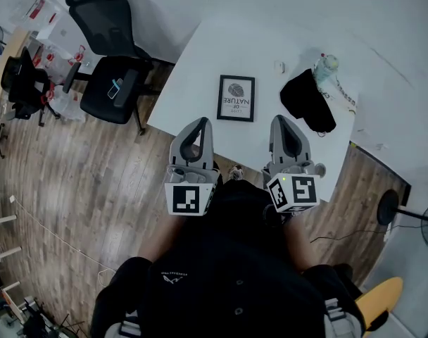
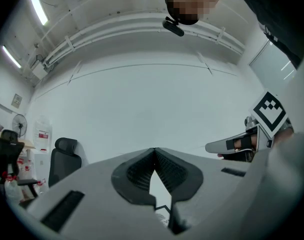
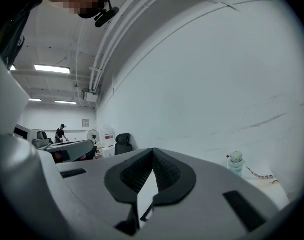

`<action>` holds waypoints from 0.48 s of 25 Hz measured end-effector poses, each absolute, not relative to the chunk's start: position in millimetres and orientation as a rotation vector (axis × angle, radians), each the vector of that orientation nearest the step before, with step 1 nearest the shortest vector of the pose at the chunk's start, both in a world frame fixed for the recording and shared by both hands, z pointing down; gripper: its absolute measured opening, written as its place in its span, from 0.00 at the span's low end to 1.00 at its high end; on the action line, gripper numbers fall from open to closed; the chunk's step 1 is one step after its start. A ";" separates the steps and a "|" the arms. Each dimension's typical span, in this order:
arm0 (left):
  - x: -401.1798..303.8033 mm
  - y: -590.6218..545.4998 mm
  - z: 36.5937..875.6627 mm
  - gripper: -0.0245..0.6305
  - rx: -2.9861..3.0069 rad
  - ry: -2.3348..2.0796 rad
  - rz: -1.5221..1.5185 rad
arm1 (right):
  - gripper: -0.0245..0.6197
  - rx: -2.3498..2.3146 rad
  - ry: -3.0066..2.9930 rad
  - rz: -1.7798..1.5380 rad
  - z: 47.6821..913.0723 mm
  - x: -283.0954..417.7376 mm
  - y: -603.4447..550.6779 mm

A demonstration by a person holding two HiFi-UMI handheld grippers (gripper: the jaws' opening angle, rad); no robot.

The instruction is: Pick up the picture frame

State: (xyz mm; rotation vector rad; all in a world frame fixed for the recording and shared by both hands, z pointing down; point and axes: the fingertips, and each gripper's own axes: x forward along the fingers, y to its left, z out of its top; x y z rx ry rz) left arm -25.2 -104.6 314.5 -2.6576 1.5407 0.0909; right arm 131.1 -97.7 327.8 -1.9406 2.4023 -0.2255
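A black-edged picture frame (image 1: 236, 98) with a white print lies flat on the white table (image 1: 200, 62), near its front edge. My left gripper (image 1: 200, 122) is at that front edge, just left of the frame and short of it. Its jaws are shut with nothing between them. My right gripper (image 1: 281, 118) is level with it, just right of the frame, also shut and empty. In the left gripper view the jaws (image 2: 154, 149) meet at the tips, and a corner of the frame (image 2: 164, 212) shows below them. The right gripper view has its jaws (image 3: 152, 149) meeting over the tabletop.
A black cloth bundle (image 1: 309, 101) and a clear bottle (image 1: 325, 67) sit right of the frame, with a small white object (image 1: 279, 67) behind it. Black office chairs (image 1: 115, 83) stand on the wood floor left of the table. The bottle (image 3: 235, 162) also shows in the right gripper view.
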 end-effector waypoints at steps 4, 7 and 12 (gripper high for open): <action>-24.8 -115.2 321.6 0.05 -2.662 1.580 0.076 | 0.04 -1.939 2.439 -0.304 346.3 131.8 -108.4; -23.2 -127.3 329.4 0.05 -2.662 1.584 0.049 | 0.04 -1.954 2.458 -0.343 357.6 134.7 -119.6; -23.4 -146.6 349.4 0.05 -2.683 1.591 0.008 | 0.04 -1.983 2.463 -0.403 378.0 136.6 -134.8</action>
